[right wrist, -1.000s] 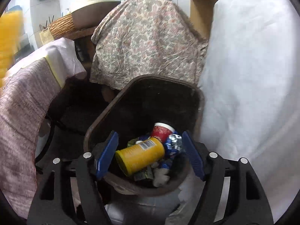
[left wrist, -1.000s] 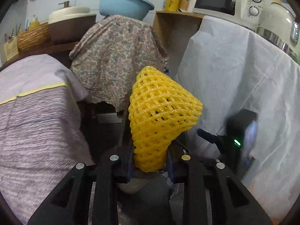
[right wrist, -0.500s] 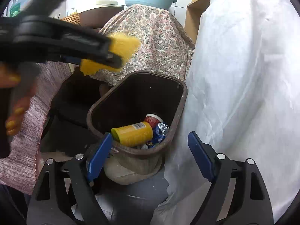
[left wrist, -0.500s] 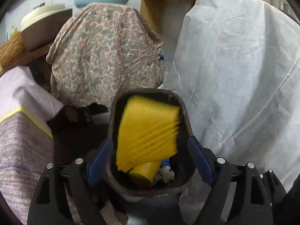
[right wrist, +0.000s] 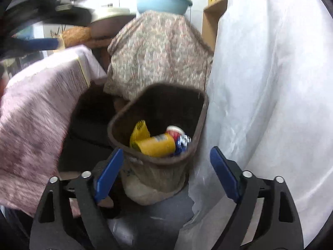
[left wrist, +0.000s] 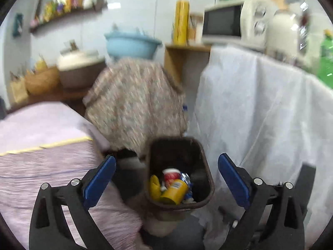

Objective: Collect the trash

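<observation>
Yellow foam net (left wrist: pixel 154 185) half-buried in bin (left wrist: pixel 208 179); frames motion-blurred

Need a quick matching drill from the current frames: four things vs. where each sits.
Things:
1. yellow foam net
2. blue basin
3. microwave
4. brown bin

Places:
A. on the floor beside the white sheet
B. on the counter above the white sheet
C. inside the bin, next to the yellow can
D. on top of the floral-covered stand

Pairs: 1-C, 2-D, 3-B, 4-A
</observation>
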